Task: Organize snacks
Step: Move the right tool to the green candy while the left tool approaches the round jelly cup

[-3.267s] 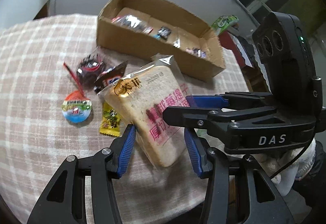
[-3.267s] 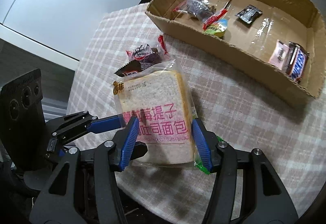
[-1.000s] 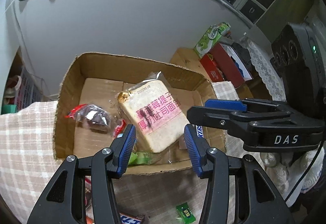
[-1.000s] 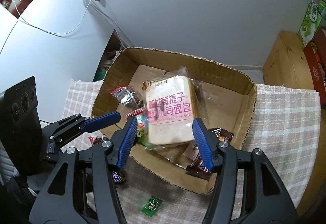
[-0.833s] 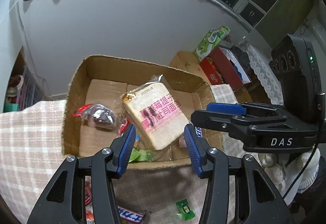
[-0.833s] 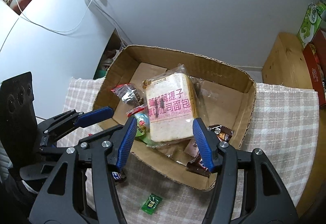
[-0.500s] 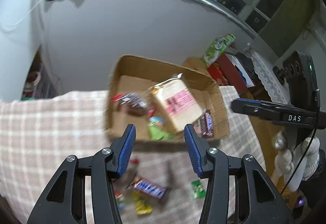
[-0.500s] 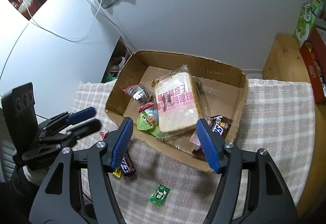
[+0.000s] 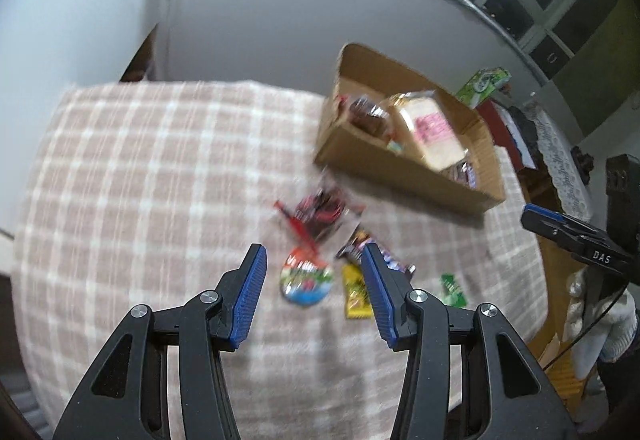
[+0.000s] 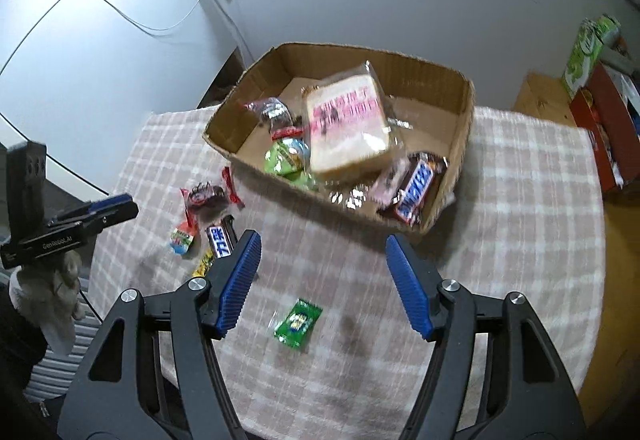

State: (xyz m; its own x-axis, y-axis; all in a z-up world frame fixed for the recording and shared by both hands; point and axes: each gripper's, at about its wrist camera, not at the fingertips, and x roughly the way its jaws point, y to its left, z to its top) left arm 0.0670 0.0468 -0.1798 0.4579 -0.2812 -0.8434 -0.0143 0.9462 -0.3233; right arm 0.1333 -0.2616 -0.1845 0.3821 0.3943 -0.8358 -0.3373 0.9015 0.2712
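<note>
While both tools hang over the checked tablecloth, neither pinches anything. The left gripper has its blue pads parted with only air between them; seen through that gap, just ahead of the tips, lies a round foil-lidded snack, and a yellow sachet lies beside the right-hand pad. Slightly farther ahead sit a dark red-trimmed packet and a chocolate bar, half hidden by that pad. A small green packet lies off to the right of the tips.

The right gripper has its jaws spread wide, nothing between the pads. The same green packet lies on the cloth between and just below its fingertips, untouched. Ahead of it stands the cardboard box, holding a bagged slice of bread that leans over other wrapped snacks, with blue-labelled chocolate bars in the near corner on the right. To the left of its tips lies the loose cluster of snacks, and beyond that, the other tool in a gloved hand.
</note>
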